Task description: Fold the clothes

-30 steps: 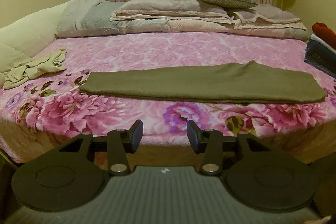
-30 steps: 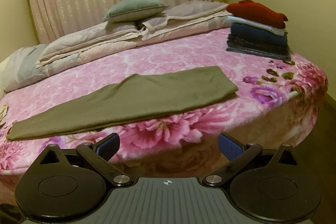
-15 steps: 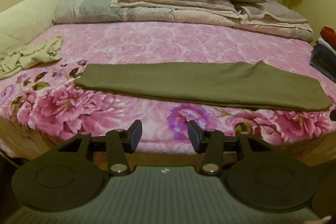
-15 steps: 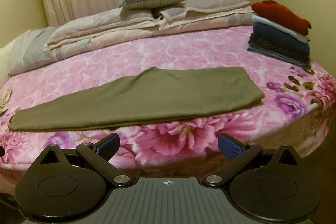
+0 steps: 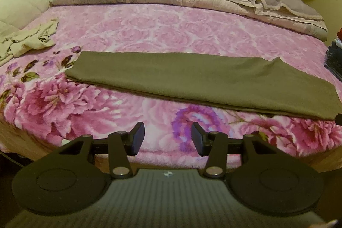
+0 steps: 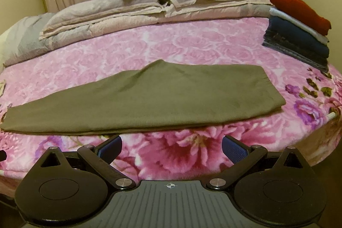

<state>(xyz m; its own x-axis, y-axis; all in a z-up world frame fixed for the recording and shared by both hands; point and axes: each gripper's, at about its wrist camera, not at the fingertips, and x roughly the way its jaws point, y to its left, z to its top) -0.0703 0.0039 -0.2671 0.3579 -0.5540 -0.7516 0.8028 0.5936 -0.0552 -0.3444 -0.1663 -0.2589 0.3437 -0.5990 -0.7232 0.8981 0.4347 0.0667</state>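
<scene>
the left gripper [image 5: 167, 138] has its black fingers apart with nothing between them, poised over the near edge of the pink floral bedspread [image 5: 149, 35]. the right gripper [image 6: 171, 147], blue pads spread wide, is likewise empty. beyond both lies the long olive-green folded garment [image 6: 149, 97], flat across the bed. a crumpled beige cloth [image 5: 30, 40] sits far left; a stack of folded red, white and navy clothes [image 6: 299, 29] sits far right.

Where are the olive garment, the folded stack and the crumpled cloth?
olive garment [image 5: 192, 78], left wrist view, middle of its top.
folded stack [image 6: 299, 35], right wrist view, dark blue layer.
crumpled cloth [image 5: 32, 40], left wrist view, its centre.
</scene>
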